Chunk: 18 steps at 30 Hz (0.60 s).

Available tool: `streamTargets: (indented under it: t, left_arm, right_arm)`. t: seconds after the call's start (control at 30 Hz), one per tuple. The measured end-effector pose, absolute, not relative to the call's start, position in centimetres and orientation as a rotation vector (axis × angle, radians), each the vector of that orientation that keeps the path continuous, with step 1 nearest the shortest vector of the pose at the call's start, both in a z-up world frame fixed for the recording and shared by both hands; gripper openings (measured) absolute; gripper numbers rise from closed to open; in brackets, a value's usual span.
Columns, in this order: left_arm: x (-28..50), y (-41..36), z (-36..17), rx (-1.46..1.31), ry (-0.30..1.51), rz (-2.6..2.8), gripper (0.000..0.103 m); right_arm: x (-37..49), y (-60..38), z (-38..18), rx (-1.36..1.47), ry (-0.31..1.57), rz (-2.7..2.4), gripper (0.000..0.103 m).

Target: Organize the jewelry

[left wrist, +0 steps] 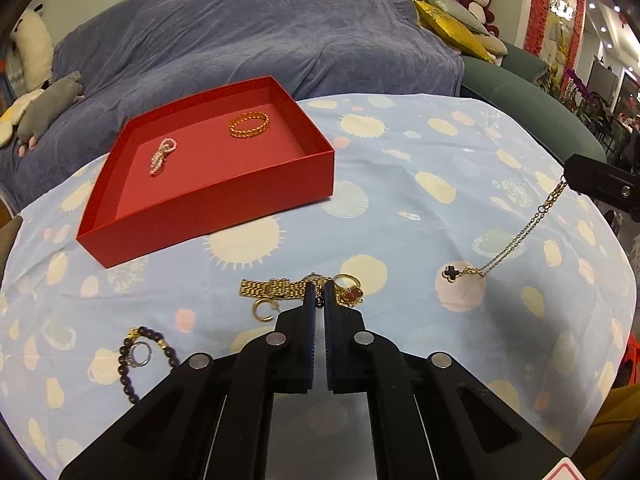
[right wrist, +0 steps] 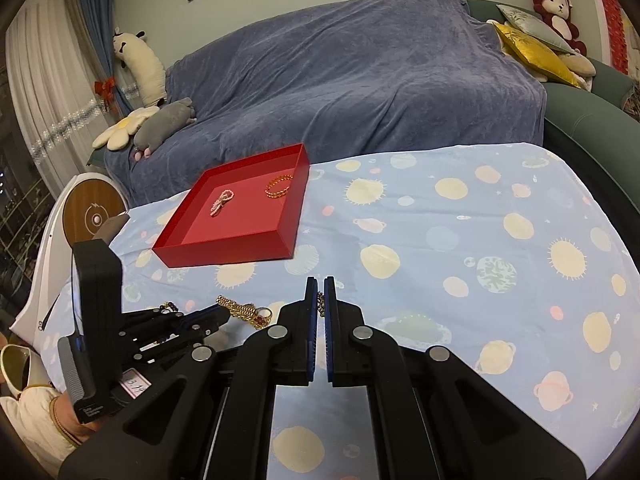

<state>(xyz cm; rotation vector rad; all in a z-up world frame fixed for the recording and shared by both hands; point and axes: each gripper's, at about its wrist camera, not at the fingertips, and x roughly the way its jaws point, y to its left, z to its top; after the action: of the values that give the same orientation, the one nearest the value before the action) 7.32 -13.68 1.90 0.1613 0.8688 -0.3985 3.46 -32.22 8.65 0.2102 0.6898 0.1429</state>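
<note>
Two pieces already lie in my shallow red cardboard tray (left wrist: 208,196); my right claw (right wrist: 319,294) is clamped on the gold clover-pendant chain (left wrist: 516,240), my left claw (left wrist: 319,296) is nearly closed above the gold watch (left wrist: 276,289), and other pieces wait on the bench (left wrist: 400,208).

Partly hidden jewelry

The watch (left wrist: 286,289) face sits behind the left jaws; the bead bracelet (left wrist: 136,360) runs under the gripper body.

Red tray (left wrist: 224,196) — blue planet-print tablecloth (left wrist: 400,184)
</note>
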Motion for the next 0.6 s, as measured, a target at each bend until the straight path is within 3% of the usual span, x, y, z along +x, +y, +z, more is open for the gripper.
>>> streamTargets:
  t: [0.6]
  left_arm:
    - [7.2,-5.6,8.3,-0.006,0.773,-0.334,0.002]
  right_arm:
    - [6.2,-26.4,11.5,0.203,0.637,0.232,0.002]
